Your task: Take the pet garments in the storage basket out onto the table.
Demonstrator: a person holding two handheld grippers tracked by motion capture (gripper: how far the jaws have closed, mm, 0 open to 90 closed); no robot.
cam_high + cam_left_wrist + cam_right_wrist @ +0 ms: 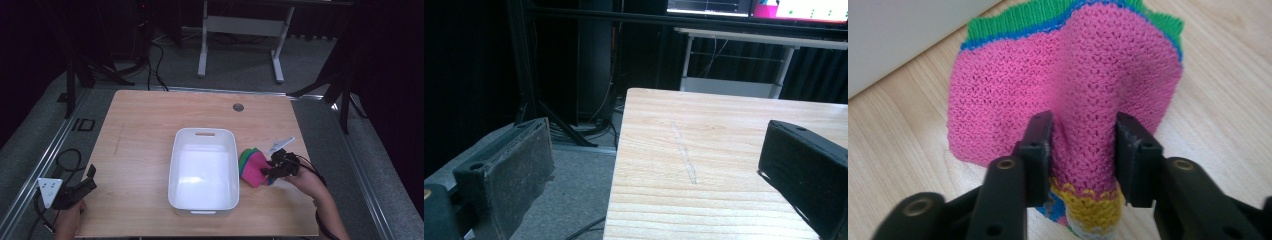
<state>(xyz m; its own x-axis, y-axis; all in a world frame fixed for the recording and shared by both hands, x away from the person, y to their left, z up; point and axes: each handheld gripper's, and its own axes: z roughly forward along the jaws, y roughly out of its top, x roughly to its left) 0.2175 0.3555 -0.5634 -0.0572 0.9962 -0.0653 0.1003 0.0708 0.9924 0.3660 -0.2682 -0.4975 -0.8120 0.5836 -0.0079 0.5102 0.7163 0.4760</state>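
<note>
Right gripper (1083,150) pinches pink knit cloth (1068,85) on wooden table (140,130); left gripper (659,165) agape.

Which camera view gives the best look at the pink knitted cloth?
The right gripper view shows the pink knitted cloth best: it is close, its stitches and green and blue edges are clear, and the right gripper pinches a fold of it. The high view shows it small beside the white bin. The left gripper view looks over bare table.
</note>
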